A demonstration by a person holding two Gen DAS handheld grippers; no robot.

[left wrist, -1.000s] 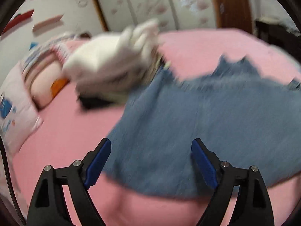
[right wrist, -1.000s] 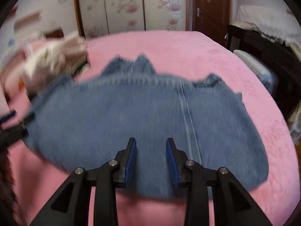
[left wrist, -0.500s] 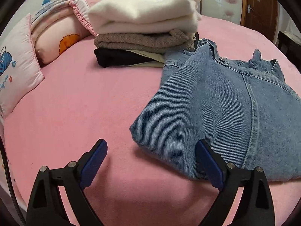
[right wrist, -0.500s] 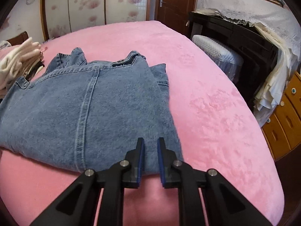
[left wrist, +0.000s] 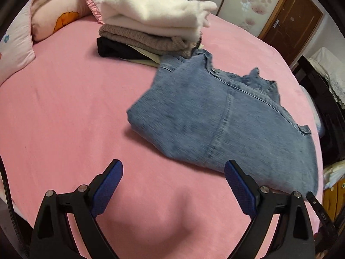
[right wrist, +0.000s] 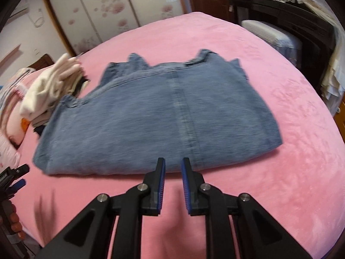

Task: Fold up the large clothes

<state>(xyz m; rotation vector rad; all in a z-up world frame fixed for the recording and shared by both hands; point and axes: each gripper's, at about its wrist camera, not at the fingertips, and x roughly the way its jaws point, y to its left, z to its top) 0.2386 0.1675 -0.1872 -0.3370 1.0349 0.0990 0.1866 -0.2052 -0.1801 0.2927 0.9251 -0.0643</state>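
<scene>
Now folded denim garment (right wrist: 155,116) lies flat; left fingers (left wrist: 239,191) spread, right fingers (right wrist: 186,183) nearly closed, empty.

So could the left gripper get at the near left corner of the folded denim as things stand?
Probably yes. The left gripper is wide open above bare pink bedspread, and nothing lies between it and the folded denim; the stack of folded clothes sits beyond.

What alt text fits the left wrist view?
Folded denim lies on a pink bed, touching a stack of folded clothes behind it. The open left claw hangs empty over bare bedding.
</scene>
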